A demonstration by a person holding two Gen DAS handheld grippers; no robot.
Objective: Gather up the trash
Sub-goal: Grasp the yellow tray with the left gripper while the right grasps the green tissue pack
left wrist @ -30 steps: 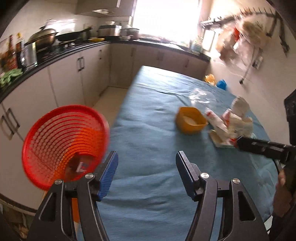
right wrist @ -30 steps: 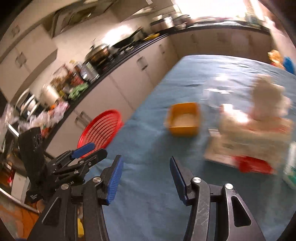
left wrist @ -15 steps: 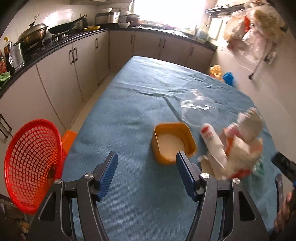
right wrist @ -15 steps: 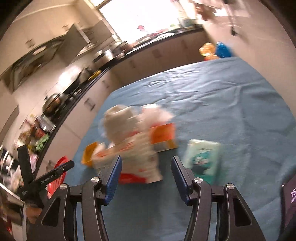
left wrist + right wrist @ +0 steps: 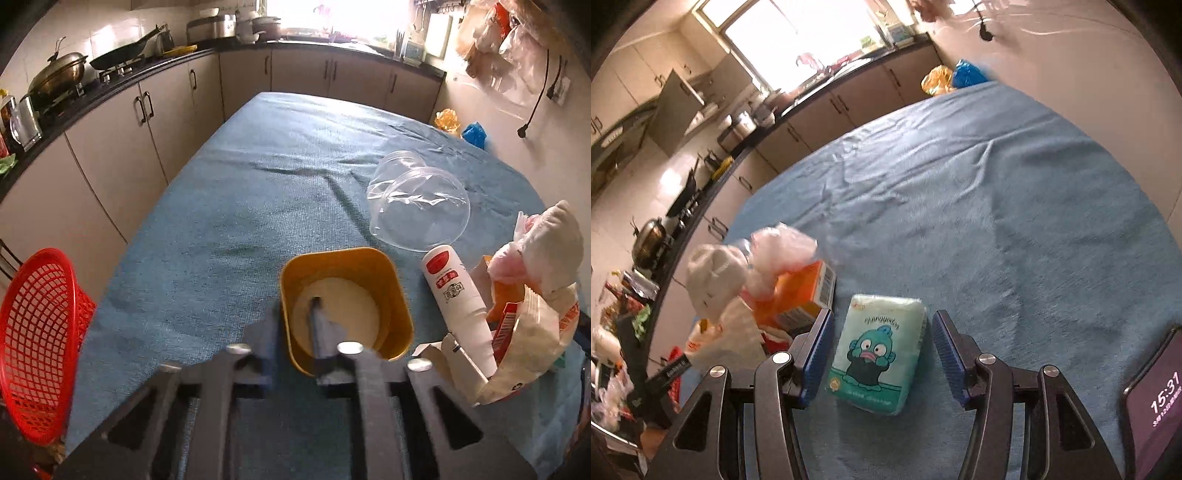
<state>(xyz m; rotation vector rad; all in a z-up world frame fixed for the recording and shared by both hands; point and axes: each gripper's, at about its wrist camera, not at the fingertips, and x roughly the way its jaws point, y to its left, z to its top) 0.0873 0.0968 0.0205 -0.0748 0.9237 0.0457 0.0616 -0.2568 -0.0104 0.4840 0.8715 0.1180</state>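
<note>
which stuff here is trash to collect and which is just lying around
Part of the job:
- yellow tub, its near wall between the closed fingers of the left gripper
- clear plastic cup
- white bottle
- crumpled wrappers
- tissue pack, between the open fingers of the right gripper
- red basket

Lying about:
- wok
- phone

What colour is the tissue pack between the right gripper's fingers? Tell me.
Mint green with a blue-green cartoon character on the tissue pack; it shows best in the right wrist view.
</note>
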